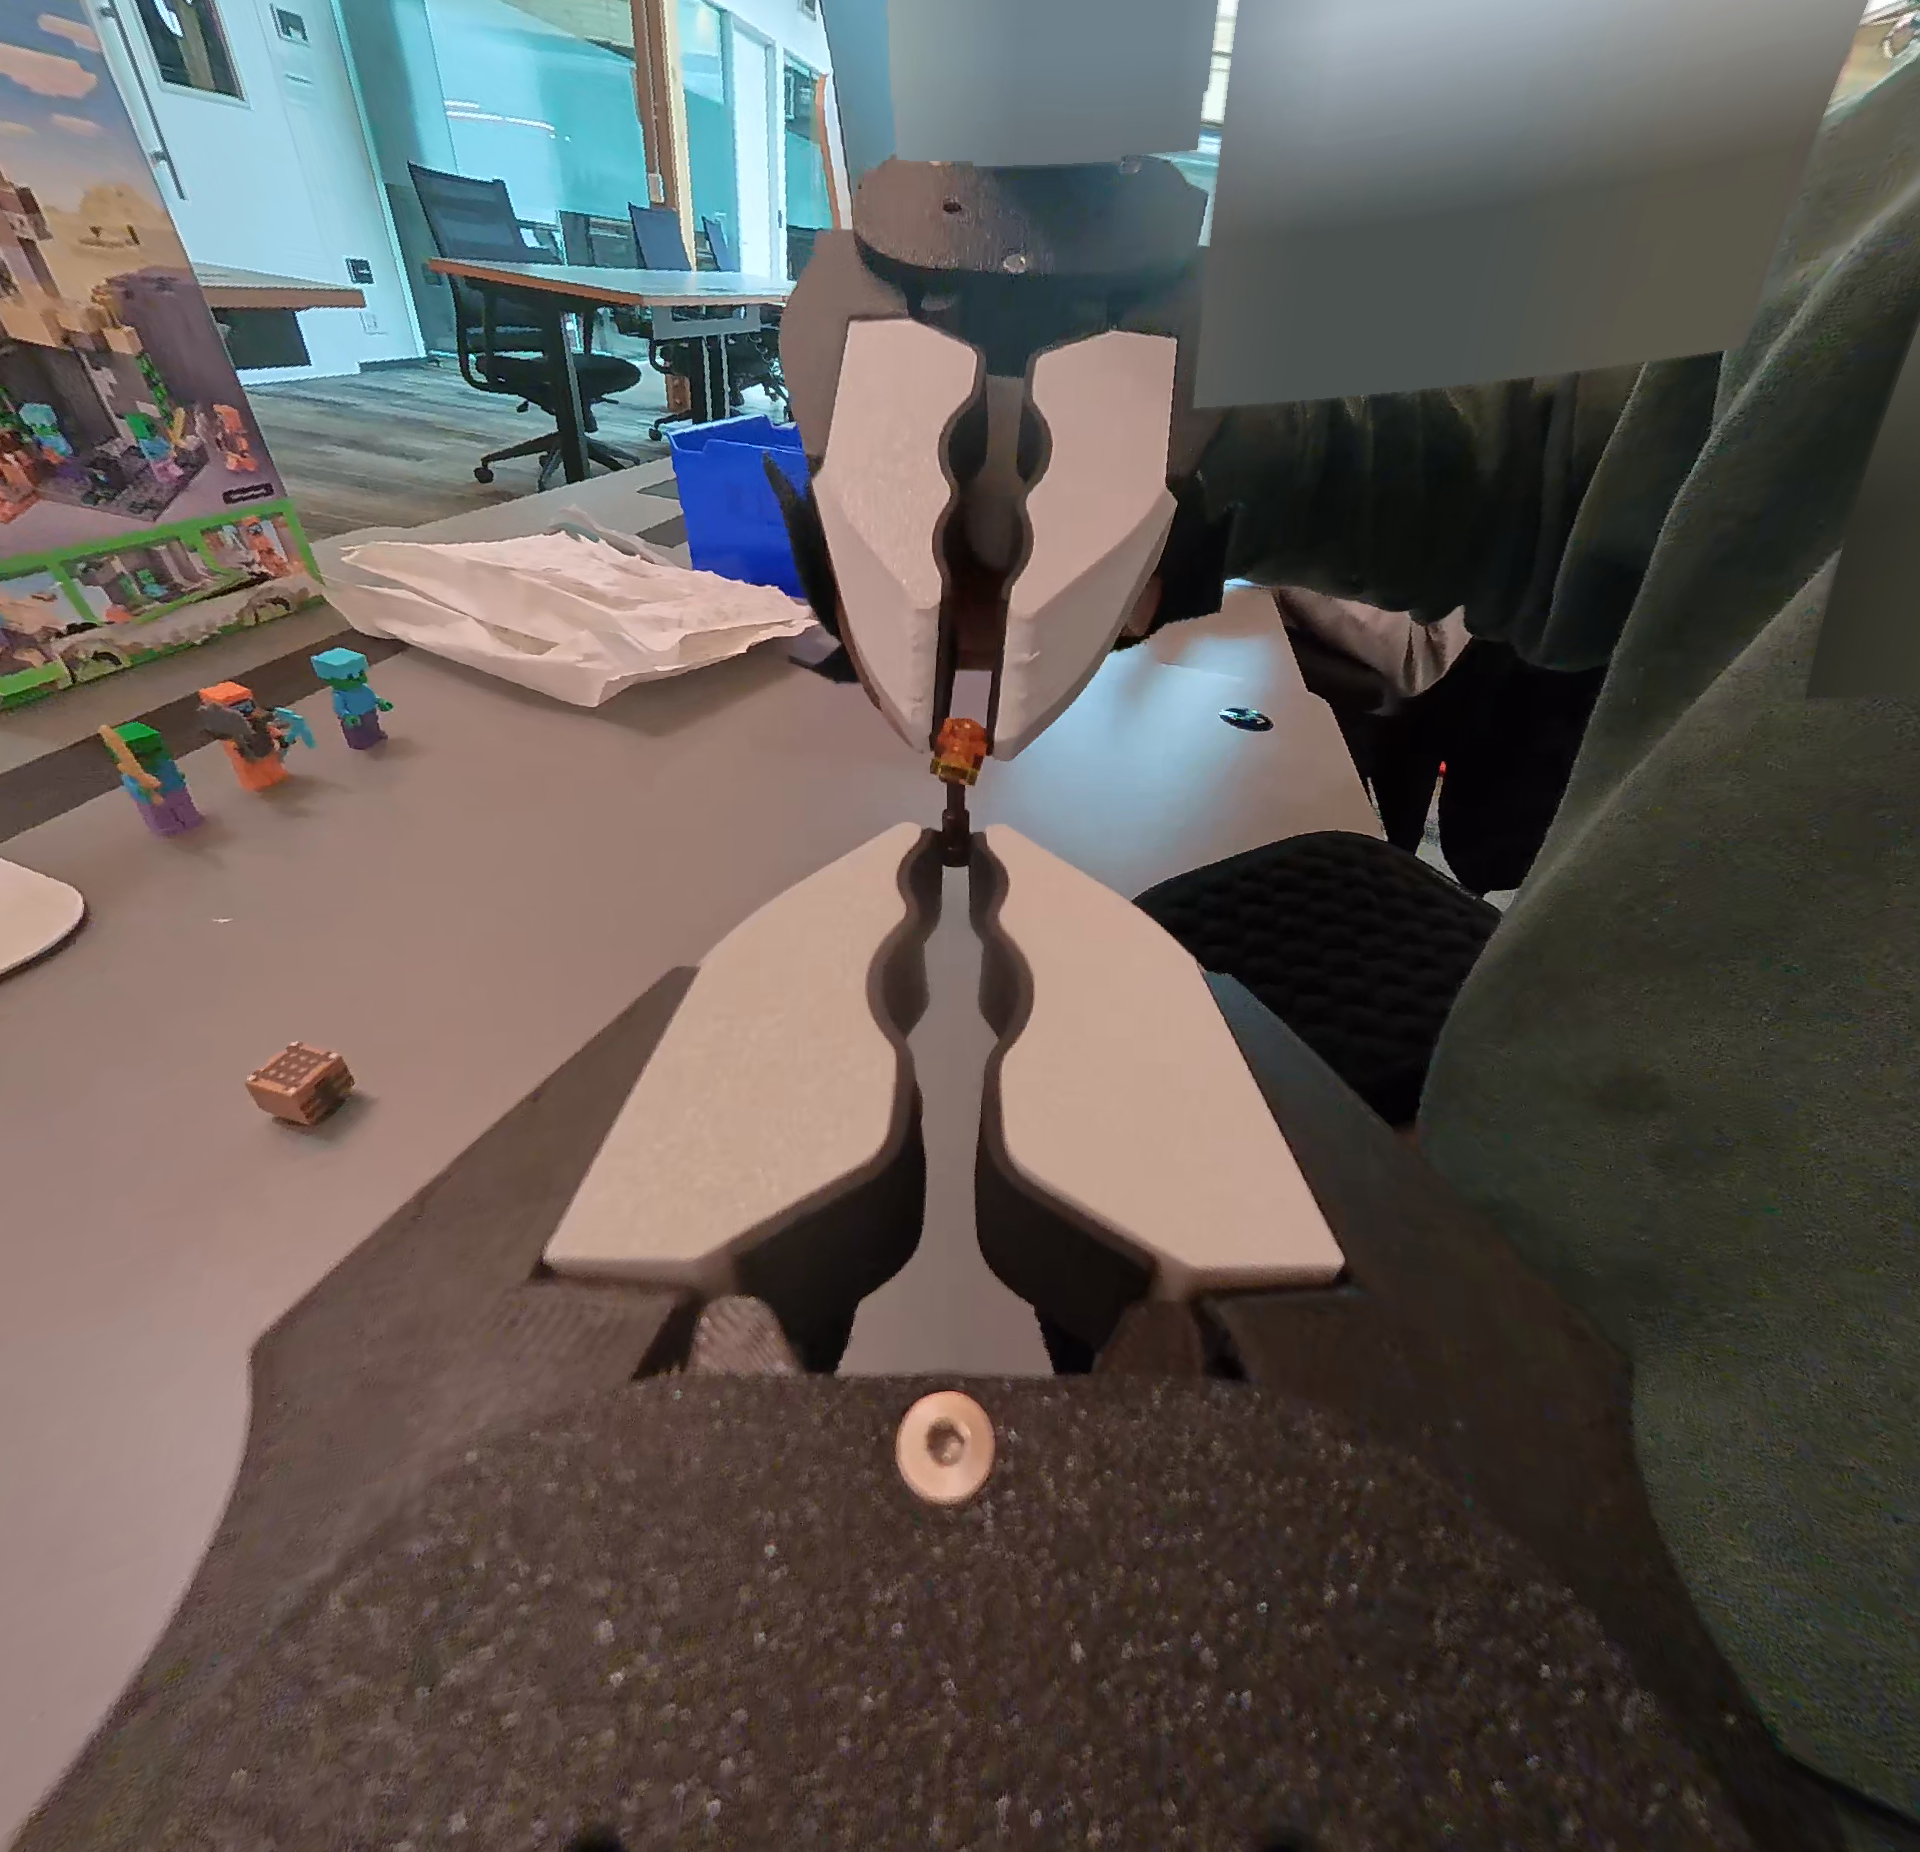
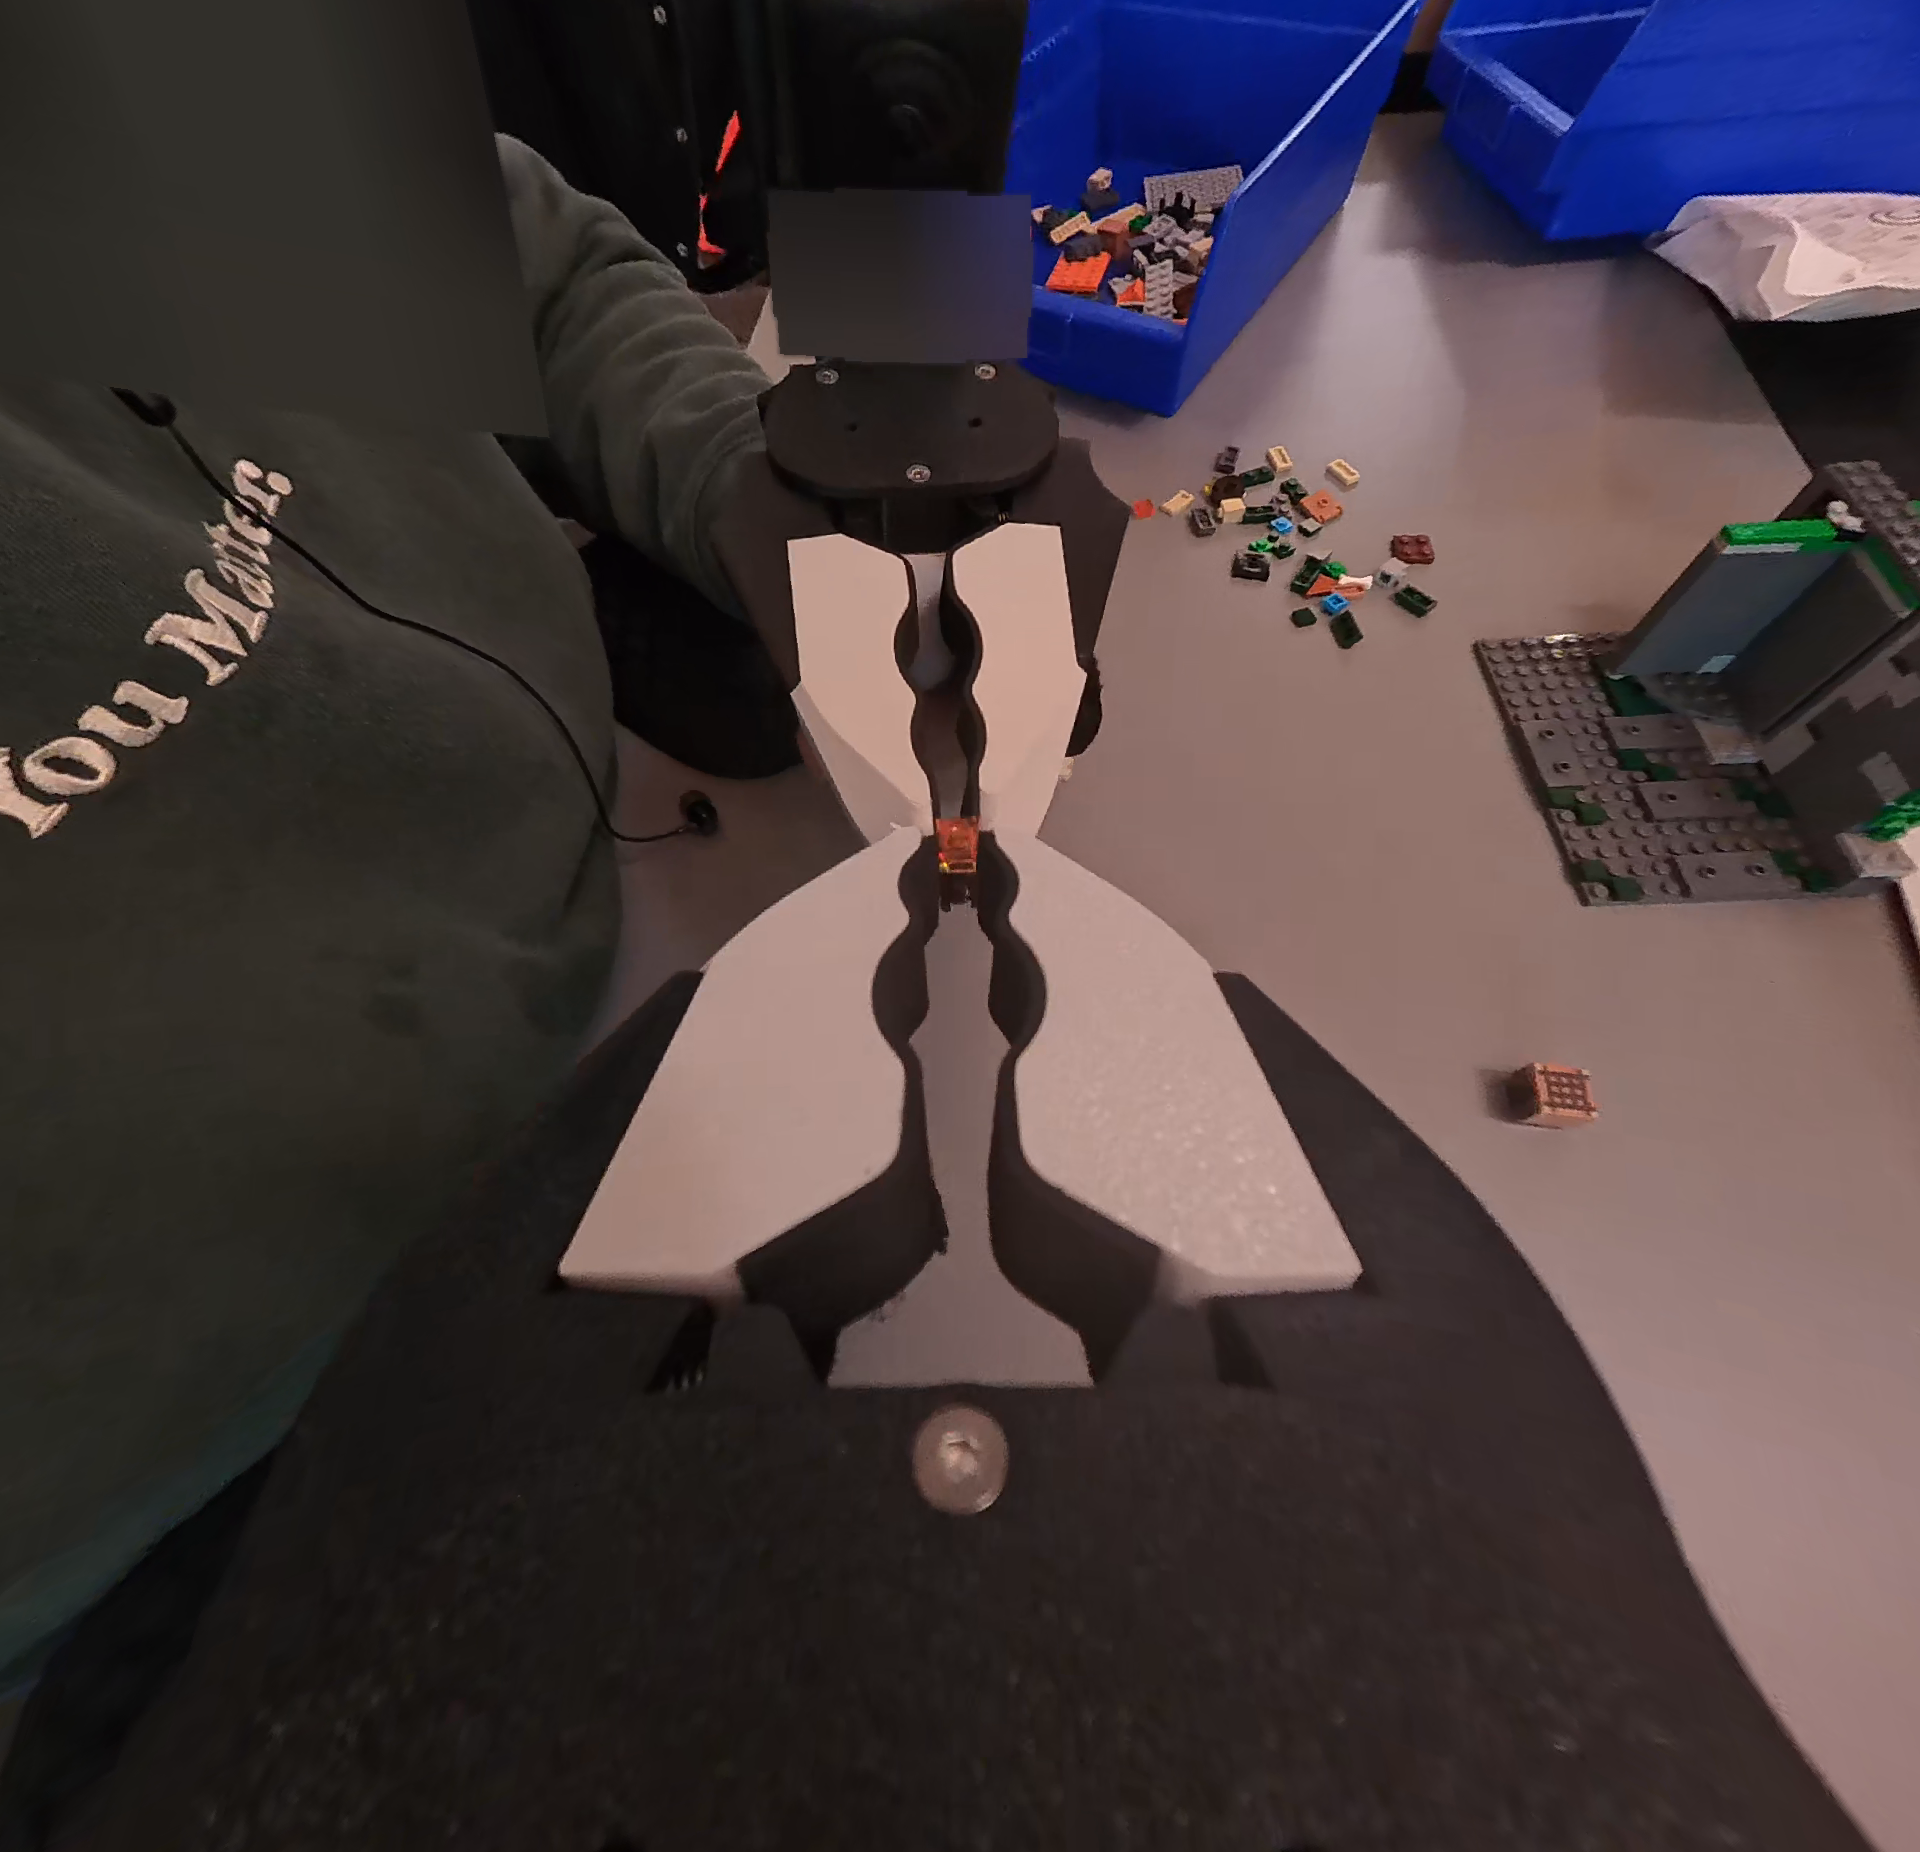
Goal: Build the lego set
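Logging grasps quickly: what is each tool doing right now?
Left tool: closed on a thin dark rod.
Right tool: closed on an orange piece.

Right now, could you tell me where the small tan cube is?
The tan cube lies alone on the grey table, right of the grippers in the right wrist view, nearer the camera than the grey build.

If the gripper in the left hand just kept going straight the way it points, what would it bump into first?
Almost at once, the right gripper. The left gripper pinches a thin dark stem, whose far end meets the orange piece held by the right gripper's tips pointing back at it.
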Available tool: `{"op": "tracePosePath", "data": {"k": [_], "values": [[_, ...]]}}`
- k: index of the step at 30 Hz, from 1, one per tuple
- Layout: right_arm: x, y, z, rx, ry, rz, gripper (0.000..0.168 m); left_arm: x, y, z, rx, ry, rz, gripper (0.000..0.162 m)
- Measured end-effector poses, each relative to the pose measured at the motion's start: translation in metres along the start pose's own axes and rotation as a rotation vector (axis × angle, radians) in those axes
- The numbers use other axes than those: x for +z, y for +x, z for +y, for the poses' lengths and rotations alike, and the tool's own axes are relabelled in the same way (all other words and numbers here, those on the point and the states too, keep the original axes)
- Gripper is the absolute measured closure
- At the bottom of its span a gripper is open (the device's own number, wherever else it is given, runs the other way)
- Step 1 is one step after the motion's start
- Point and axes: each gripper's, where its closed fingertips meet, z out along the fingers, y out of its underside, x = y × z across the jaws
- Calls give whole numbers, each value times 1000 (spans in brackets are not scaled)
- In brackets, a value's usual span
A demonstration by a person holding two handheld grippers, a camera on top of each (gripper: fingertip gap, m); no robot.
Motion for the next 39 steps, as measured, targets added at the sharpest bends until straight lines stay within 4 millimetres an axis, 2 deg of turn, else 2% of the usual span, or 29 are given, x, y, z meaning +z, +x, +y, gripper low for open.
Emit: {"op": "tracePosePath", "data": {"k": [6, 12, 23, 32, 39], "values": [[2, 0, 2, 26, 31, -10, 162, 0, 0, 1, -16, -2, 2, 157], [2, -1, 2, 21, 19, -12, 162, 2, -3, 3, 41, -44, -19, 157], [4, 3, 25, 32, -134, -2, 162, 4, -8, 24, 106, -205, -55, 156], [9, 2, 30, 81, -92, -21, 162, 6, -5, 41, 96, -315, -32, 157], [11, 1, 35, 107, -85, -38, 162, 4, -5, 38, 70, -291, -17, 157]]}}
